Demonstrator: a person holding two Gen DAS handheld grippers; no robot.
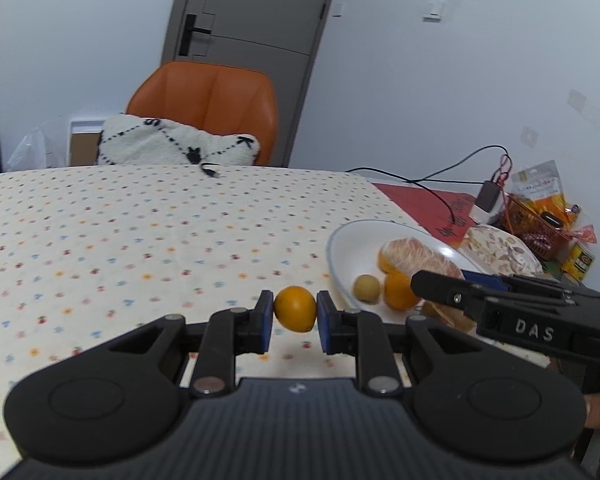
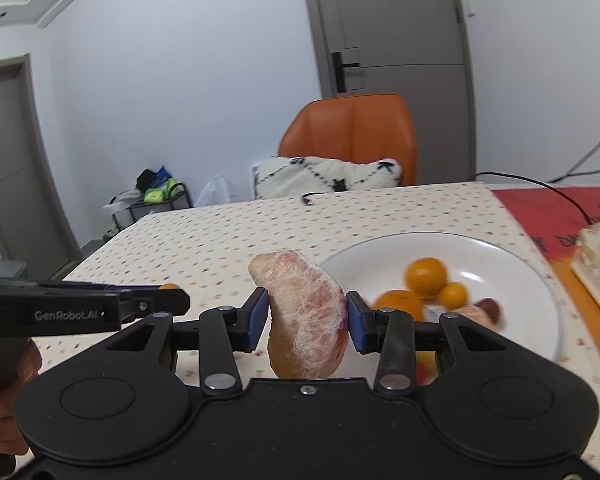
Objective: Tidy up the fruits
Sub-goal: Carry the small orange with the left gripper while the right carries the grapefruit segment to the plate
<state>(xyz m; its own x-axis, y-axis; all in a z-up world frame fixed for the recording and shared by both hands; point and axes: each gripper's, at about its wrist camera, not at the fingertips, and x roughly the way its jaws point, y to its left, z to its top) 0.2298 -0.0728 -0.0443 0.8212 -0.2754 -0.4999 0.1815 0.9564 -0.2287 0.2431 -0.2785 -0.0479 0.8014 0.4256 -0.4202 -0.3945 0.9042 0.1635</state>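
The left gripper is closed on a small orange, pinched at its widest part between the blue pads and held above the dotted tablecloth, a little short of the white plate that sits toward the table's right edge. The right gripper is clamped across a peeled pomelo segment, gripped on its broad flanks, with its lower end hanging below the pads; it hovers just left of the plate's near rim. On the plate lie more oranges, a small brownish fruit and further pomelo pieces. The orange looks firm, light and round, so it should tolerate a steady squeeze but could roll once set down. The pomelo segment is probably soft and juicy under a thin membrane, liable to tear or slip; a gentle hold across its thick middle seems safest.
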